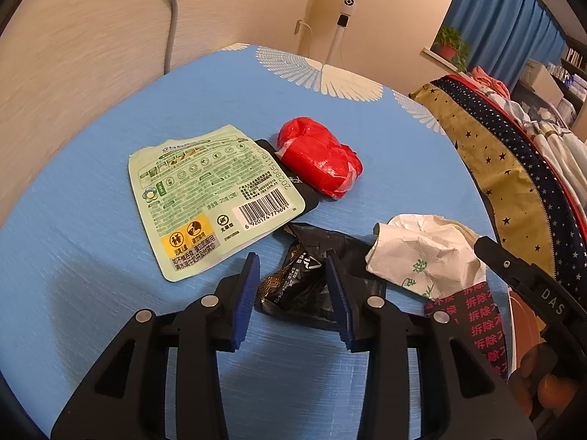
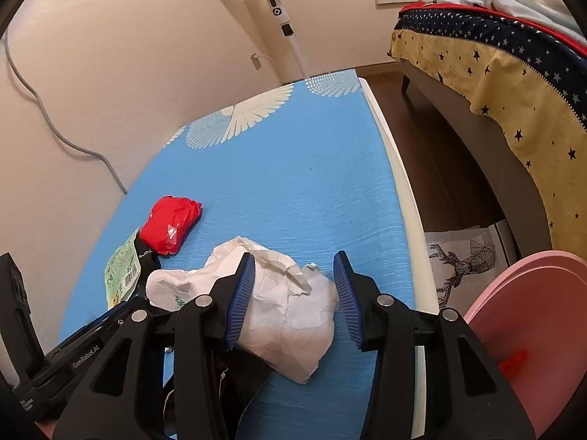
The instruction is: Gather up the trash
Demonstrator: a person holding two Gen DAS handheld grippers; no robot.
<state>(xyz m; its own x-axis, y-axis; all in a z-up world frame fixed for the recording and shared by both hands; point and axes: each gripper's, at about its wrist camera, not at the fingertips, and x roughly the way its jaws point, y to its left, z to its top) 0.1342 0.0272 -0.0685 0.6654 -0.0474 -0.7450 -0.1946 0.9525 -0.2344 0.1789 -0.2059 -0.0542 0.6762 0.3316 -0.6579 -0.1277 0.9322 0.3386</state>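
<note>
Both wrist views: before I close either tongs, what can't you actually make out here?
- Black wrapper, left view: its near part is hidden behind the left tongs; contact unclear.
- Flat black item, left view: mostly hidden under the green packet.
- Crumpled white paper, right view: its left part is hidden behind a finger of the right tongs.
- Pink bin, right view: cut off by the frame edge.

The pale green pouch [image 1: 205,198] carries a barcode numbered 6 920174 779691, with 20280511 printed sideways along its edge. The right gripper's black body [image 1: 543,293] reads "DAS" in the left wrist view. The left gripper's black body [image 2: 73,359] reads "GenRobot.AI". A dark band [image 1: 484,315] repeats pink characters "拆除".
</note>
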